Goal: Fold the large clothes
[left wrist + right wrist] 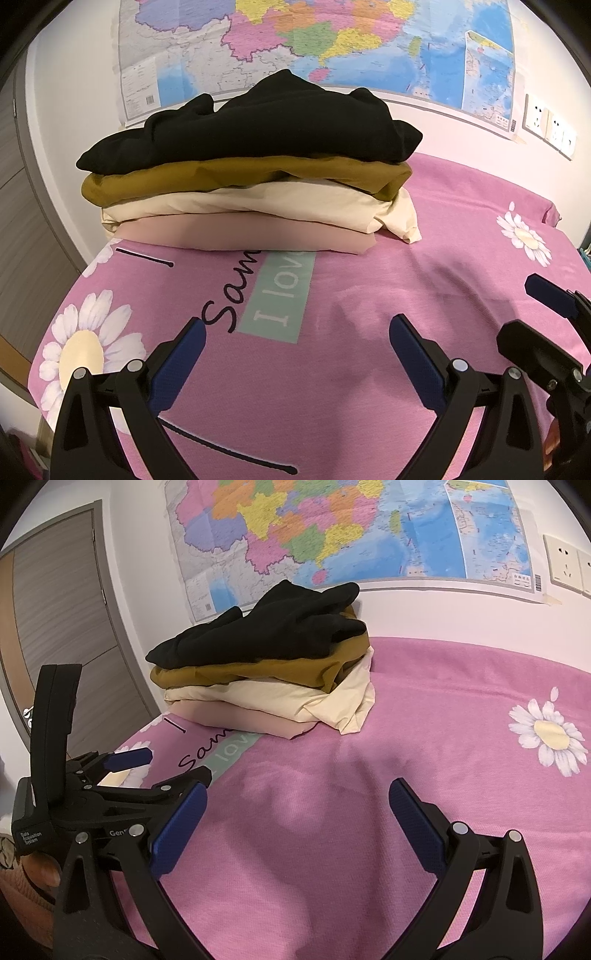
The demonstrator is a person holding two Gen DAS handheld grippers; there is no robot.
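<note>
Nearest to us, above the pink bed cover, the left gripper has its two blue-padded fingers spread wide apart, and they hold nothing and touch nothing. The right gripper is just beside it, also with its fingers wide apart and with nothing between them. Both grippers hover over the bare pink cloth and point toward the stack of folded clothes.

We see no container here. Farther on the bed cover, behind the printed green label, the stack rests: a pale pink piece at the bottom, a cream one on it, then a mustard one, and a black garment on top, less tidy than the others. Behind the stack a map hangs on the white wall.
</note>
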